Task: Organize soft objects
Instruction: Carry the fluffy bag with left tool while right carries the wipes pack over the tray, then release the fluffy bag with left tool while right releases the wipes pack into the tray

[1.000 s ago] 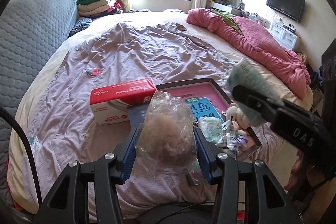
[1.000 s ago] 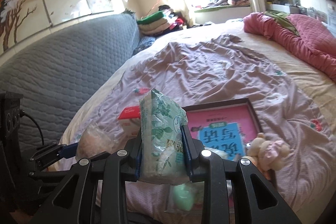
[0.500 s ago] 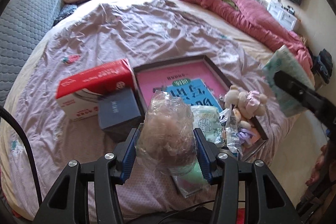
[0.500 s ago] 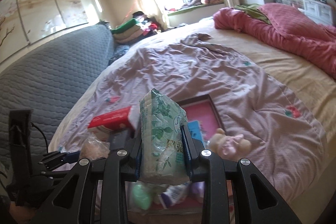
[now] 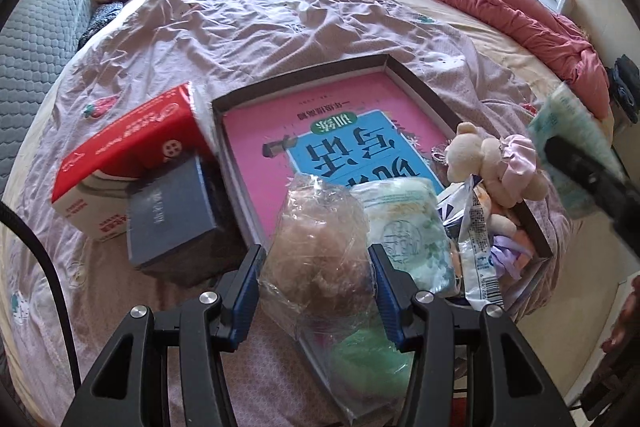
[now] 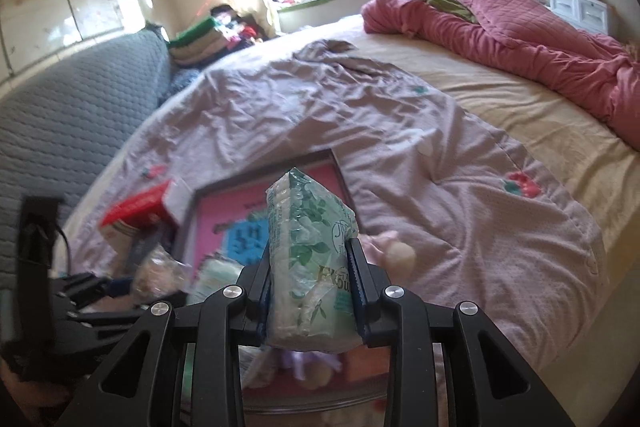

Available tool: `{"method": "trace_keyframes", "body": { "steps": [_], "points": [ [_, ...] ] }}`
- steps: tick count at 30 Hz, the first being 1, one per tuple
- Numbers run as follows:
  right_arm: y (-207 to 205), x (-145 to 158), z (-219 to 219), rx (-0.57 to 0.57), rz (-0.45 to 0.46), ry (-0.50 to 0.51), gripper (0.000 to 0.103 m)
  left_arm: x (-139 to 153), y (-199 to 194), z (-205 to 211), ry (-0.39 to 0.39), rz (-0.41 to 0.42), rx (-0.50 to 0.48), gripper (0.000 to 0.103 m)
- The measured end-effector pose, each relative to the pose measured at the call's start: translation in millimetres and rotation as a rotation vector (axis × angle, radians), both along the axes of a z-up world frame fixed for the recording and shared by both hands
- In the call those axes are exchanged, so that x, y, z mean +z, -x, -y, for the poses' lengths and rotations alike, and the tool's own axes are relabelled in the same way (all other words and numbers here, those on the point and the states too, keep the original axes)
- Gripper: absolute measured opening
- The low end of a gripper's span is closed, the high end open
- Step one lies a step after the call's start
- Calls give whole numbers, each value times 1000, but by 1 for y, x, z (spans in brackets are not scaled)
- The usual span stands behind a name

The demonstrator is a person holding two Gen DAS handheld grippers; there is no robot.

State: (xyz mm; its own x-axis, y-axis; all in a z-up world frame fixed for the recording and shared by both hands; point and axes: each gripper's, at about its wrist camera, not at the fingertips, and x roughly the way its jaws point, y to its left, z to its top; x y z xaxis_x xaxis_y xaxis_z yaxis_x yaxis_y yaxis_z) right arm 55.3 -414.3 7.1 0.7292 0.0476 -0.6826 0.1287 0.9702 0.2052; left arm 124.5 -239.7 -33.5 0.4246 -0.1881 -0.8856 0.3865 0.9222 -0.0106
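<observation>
A crinkled clear plastic bag of pale brown fluff [image 5: 318,247] was pinched by the left claw [image 5: 316,291] above the near edge of a shallow dark-rimmed tray [image 5: 408,75] on the bed. A green-leaf-printed tissue pack [image 6: 310,259] was clamped upright by the right claw [image 6: 310,301] over the same tray, where a cream plush bear [image 5: 492,167] was lying.

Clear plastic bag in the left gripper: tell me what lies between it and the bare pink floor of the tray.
Nothing visible blocks it. The clear plastic bag in the left gripper hangs over the tray's near end; a tissue pack and plush bear crowd the right side, but the pink floor ahead is open.
</observation>
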Motion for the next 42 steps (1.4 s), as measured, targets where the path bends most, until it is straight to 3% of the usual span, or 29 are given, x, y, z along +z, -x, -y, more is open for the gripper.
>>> {"method": "trace_keyframes", "body": {
  "steps": [15, 28, 42],
  "points": [
    [-28, -44, -17, 39, -92, 41, 34, -10, -8, -2, 37, -23, 0, 52],
    [-28, -42, -24, 65, -88, 13, 43, -11, -9, -3, 53, -27, 3, 52],
    [-23, -35, -19, 68, -52, -102, 52, -10, -9, -8, 97, -40, -8, 53]
  ]
}}
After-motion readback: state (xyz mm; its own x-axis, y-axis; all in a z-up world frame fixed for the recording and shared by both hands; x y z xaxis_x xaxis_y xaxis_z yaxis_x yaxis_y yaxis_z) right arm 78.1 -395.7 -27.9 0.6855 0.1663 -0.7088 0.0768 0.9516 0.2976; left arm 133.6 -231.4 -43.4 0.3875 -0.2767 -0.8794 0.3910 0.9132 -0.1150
